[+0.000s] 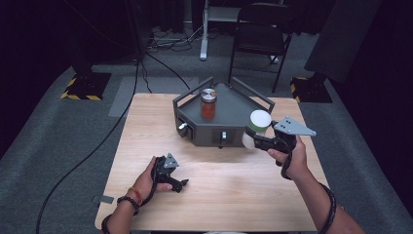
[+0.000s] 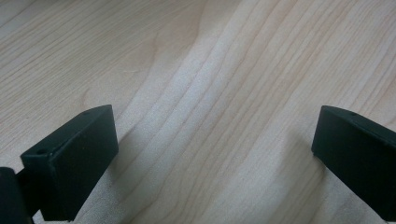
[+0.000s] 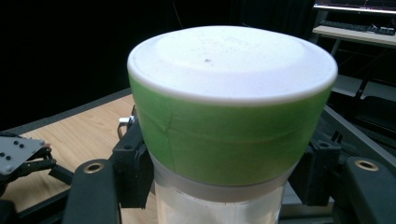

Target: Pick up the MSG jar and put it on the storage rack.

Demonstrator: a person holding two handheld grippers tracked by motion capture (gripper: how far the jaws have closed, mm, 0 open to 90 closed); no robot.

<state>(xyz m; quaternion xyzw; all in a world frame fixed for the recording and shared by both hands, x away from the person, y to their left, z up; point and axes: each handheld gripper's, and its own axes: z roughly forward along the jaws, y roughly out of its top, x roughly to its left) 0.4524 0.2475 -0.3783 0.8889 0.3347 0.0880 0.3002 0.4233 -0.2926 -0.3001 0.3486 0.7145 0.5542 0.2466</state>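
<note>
A clear jar (image 1: 257, 126) with a white-topped, green-banded lid (image 3: 229, 116) hangs in the air just off the front right corner of the grey drawer unit (image 1: 229, 109). My right gripper (image 1: 253, 134) is shut on it, and the black jaws clamp the jar's body below the lid in the right gripper view. A second jar (image 1: 208, 103), with red contents and a metal lid, stands on top of the unit. Over at the table's front left, my left gripper (image 1: 181, 184) rests on the wood. Its fingers (image 2: 70, 158) stand wide apart with nothing between them.
The wooden table (image 1: 219, 195) carries the drawer unit at its back middle, with raised rails and two knobs (image 1: 223, 136) facing me. A dark folding chair (image 1: 260, 34), stands and cables sit on the carpet beyond the table.
</note>
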